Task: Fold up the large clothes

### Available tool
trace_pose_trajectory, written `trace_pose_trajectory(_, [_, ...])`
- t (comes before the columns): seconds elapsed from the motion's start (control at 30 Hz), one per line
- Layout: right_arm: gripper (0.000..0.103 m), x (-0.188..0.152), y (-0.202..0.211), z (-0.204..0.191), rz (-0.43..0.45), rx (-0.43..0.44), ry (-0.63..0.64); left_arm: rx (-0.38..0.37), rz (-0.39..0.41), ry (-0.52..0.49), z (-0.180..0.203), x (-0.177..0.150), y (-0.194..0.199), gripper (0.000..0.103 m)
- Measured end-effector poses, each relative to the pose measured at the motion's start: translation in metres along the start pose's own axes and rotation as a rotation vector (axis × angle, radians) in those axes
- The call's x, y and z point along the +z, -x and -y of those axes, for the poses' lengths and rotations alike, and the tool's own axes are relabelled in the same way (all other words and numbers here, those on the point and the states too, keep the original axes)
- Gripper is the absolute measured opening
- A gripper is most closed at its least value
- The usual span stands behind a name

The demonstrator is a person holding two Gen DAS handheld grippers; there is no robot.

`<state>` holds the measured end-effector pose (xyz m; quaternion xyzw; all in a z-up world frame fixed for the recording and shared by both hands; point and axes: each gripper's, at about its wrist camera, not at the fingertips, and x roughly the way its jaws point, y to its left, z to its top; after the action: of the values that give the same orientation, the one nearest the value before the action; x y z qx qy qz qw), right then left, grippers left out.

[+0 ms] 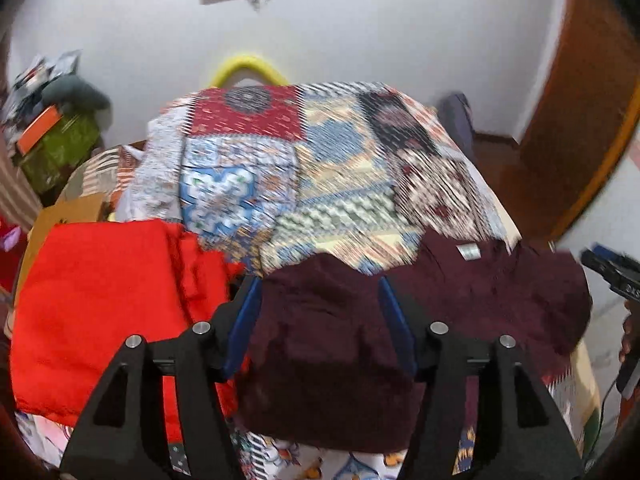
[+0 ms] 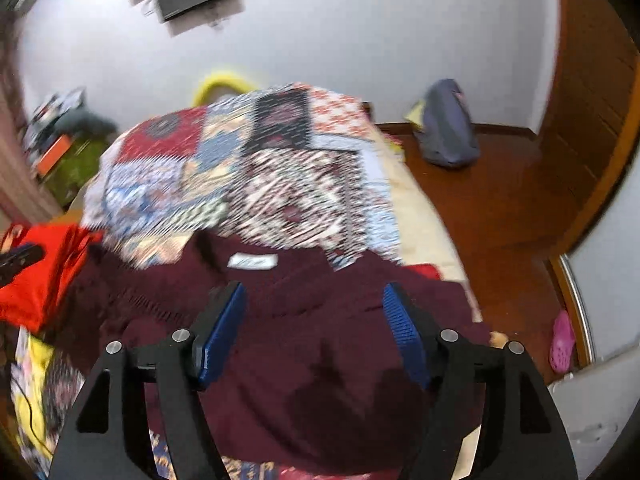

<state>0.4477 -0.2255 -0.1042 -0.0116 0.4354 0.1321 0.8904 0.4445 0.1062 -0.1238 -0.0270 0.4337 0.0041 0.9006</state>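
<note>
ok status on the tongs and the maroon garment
Left tongs open, right tongs open. Maroon garment lying released on patchwork bedspread. Red cloth alongside.

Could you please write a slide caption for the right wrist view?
Open right gripper above a maroon garment on a patchwork-covered bed.

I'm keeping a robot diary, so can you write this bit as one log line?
task: fold clothes | left gripper: open, above maroon garment | right gripper: open, above it | garment: lying on patchwork spread | red cloth: left of garment

A dark maroon knitted garment (image 2: 304, 344) beside a bright red cloth (image 1: 100, 304); beneath, a multicoloured patchwork-print bedsheet (image 1: 320, 168); blue-padded black grippers.
</note>
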Motion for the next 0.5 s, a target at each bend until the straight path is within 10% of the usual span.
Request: trace_pose_trajectory(0.5, [0.070,-0.094,-0.084,-0.056,-0.193,0.047,0.170,-0.053,-0.185,-0.226,0.079,-0.100,-0.077,0.064])
